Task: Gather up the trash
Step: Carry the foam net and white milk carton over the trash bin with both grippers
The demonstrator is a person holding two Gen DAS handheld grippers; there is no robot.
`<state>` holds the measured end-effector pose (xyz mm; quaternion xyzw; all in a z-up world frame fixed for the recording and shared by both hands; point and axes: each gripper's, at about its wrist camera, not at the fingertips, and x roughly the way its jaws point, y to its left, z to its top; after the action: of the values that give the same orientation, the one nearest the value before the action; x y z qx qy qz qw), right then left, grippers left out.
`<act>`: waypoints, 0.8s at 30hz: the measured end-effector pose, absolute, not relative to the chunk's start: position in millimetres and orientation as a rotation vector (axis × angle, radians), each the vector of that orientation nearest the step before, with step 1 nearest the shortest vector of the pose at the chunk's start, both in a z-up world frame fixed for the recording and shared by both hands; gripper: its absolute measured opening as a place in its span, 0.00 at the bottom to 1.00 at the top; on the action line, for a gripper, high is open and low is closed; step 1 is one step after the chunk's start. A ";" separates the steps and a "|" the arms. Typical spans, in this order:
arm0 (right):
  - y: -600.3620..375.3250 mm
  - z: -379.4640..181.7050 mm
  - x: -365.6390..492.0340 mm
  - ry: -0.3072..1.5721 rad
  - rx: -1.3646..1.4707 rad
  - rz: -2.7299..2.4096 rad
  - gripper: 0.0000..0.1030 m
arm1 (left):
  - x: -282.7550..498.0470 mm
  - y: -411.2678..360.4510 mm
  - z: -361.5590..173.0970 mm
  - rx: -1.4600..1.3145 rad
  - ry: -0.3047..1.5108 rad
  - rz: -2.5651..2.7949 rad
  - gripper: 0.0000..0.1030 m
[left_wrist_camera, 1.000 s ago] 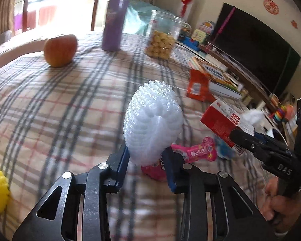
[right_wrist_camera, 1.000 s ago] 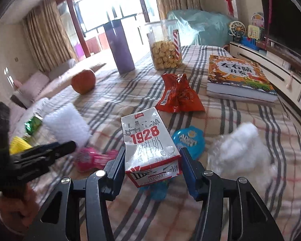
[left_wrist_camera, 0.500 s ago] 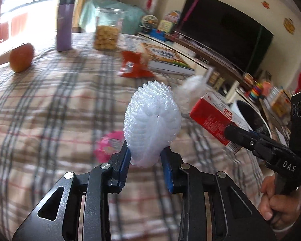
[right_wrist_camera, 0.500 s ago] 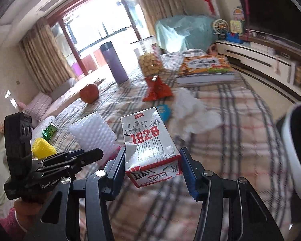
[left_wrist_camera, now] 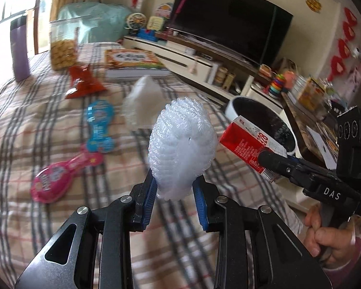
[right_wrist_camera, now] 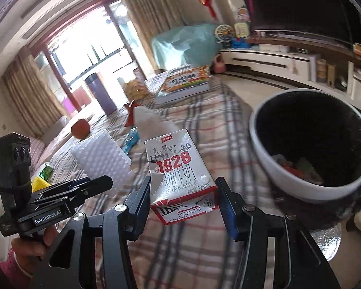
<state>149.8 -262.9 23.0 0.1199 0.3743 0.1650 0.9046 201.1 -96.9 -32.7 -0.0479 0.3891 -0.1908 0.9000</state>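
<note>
Beside the bed, the left gripper (left_wrist_camera: 175, 193) clamping foam netting (left_wrist_camera: 181, 149) and right gripper (right_wrist_camera: 183, 198) clamping a milk carton (right_wrist_camera: 179, 172) have swung to the bin (right_wrist_camera: 276, 168), ready to drop.

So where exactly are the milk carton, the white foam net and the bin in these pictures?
milk carton (right_wrist_camera: 180, 178): right wrist view, on its printed front face.
white foam net (left_wrist_camera: 181, 149): left wrist view, on the middle of its bulging side.
bin (right_wrist_camera: 274, 163): right wrist view, on its white rim at the left.
</note>
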 end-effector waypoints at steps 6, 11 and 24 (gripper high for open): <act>-287.4 23.6 142.2 0.760 0.277 0.302 0.51 | 201.0 -122.0 -30.7 -0.075 0.809 -0.438 0.28; -304.8 26.9 137.2 0.745 0.293 0.277 0.51 | 203.9 -135.9 -29.0 -0.062 0.813 -0.462 0.28; -349.3 32.2 132.2 0.711 0.328 0.189 0.51 | 209.6 -173.9 -21.1 -0.026 0.809 -0.523 0.28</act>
<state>132.2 -349.3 32.2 0.1596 0.3460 0.0919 0.9200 209.6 -173.9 -21.1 -0.0125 0.3891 -0.2516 0.8861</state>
